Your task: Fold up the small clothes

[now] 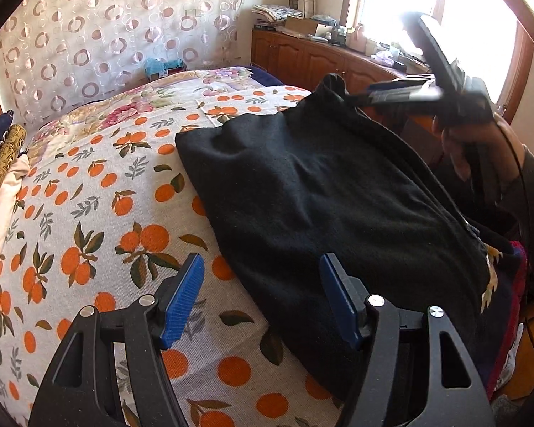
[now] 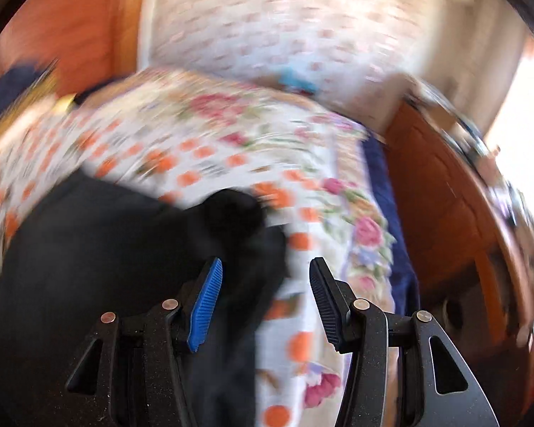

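A black garment lies spread on the orange-print bedsheet, with its far corner peaked up. My left gripper is open low over the garment's near edge, and nothing is between its blue pads. My right gripper is blurred at the upper right, held by a hand, its tips beside that raised corner. In the blurred right wrist view the right gripper is open. The black garment lies below and left of it, and no cloth is pinched in its jaws.
Folded clothes are stacked at the bed's left edge. More dark and red clothing lies at the right edge. A wooden cabinet with clutter on top stands under the window beyond the bed. A patterned curtain hangs at the head.
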### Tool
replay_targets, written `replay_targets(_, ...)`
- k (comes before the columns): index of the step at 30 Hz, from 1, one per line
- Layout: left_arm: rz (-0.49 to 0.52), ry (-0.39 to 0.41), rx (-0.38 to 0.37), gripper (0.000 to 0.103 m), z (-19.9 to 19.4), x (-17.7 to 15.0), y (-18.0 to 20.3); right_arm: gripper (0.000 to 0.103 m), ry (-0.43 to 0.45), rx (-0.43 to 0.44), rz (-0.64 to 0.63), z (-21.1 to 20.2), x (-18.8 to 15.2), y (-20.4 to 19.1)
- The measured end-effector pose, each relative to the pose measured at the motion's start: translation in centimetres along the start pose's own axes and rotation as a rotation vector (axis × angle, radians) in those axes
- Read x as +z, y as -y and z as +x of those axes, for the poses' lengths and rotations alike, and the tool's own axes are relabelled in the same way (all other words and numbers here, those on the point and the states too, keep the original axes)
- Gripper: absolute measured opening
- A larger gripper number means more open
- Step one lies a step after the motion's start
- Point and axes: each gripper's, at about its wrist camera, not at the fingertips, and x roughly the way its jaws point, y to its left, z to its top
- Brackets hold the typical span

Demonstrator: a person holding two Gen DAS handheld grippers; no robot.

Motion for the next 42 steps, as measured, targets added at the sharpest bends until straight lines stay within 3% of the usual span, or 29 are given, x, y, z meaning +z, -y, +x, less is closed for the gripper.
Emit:
replay_targets(6, 0.002, 0.004, -0.003, 0.068, -0.4, -0.5, 0.4, 0.053, 0.008, -0.011, 0.059, -2.2, -1.2, 3.4)
replay_targets(11, -0.005, -0.002, 0.002, 0.068, 0.0, -0.5, 0.6, 0.053, 0.070, 0.130, 0.018, -4.8, -2.2, 0.7)
replay_targets(15, 0.002, -0.010, 0.005, 0.068, 0.2, -0.7, 1.0, 0.053, 0.019, 0.183, -0.043, -2.8, -2.2, -1.5)
replay_targets(18, 0.007, -0.011, 0.004, 0.068, 0.2, -0.8, 1.2, 0.053, -0.025, 0.119, -0.049, -0.4, -2.5, -0.2)
replay_targets(21, 0.011, -0.008, 0.001, 0.068, 0.1, -1.1, 1.4, 0.053, -0.046, 0.041, 0.044, 0.6, -2.6, 3.9)
replay_targets(23, 0.011, -0.009, -0.003, 0.068, 0.0, -1.3, 1.5, 0.053, -0.044, -0.072, 0.078, 0.0, -3.4, 5.5)
replay_targets(29, 0.014, -0.006, -0.014, 0.068, -1.2, -2.2, 2.2, 0.053, 0.018, 0.105, 0.101, -4.7, -7.5, 7.6)
replay_targets(33, 0.005, -0.012, -0.038, 0.068, -2.2, -3.7, 2.9, 0.053, -0.006, 0.240, 0.120, -6.4, -11.5, 8.6)
replay_targets(38, -0.019, -0.029, -0.068, 0.068, -3.0, -5.7, 3.5, 0.053, -0.062, 0.271, 0.124, -7.0, -15.7, 10.1)
replay_targets(42, -0.060, -0.048, -0.105, 0.068, -3.1, -6.6, 3.4, 0.053, -0.064, 0.246, 0.106, -7.9, -16.5, 10.0)
